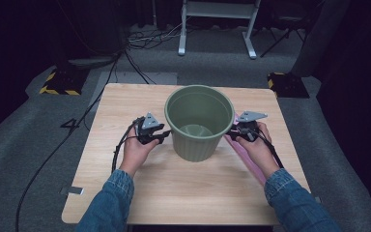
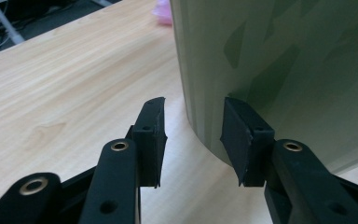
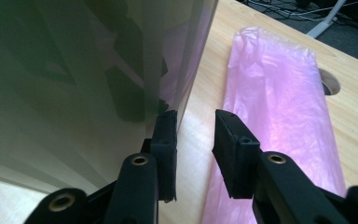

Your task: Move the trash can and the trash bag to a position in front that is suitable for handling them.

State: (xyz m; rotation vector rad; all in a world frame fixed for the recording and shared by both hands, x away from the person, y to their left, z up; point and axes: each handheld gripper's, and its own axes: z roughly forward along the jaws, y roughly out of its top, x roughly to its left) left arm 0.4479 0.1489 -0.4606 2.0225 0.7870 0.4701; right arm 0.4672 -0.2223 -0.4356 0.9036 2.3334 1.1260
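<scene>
The green bin (image 1: 199, 122) is judged light, stiff, smooth-sided; best taken at the rim; left gripper (image 2: 193, 140) and right gripper (image 3: 195, 151) are held spread against its sides, pinching nothing.

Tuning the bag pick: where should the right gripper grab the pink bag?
Grip the pink bag at its near end, coming low from the table's outer edge. It lies flat and long beside the green bin, whose wall blocks the inner side.

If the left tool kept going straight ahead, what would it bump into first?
Probably the green bin. The left tool points along the bin's curved side, with its right-hand finger already close against the wall. Depth is unclear, so it might only graze it and slide on over the table.
</scene>
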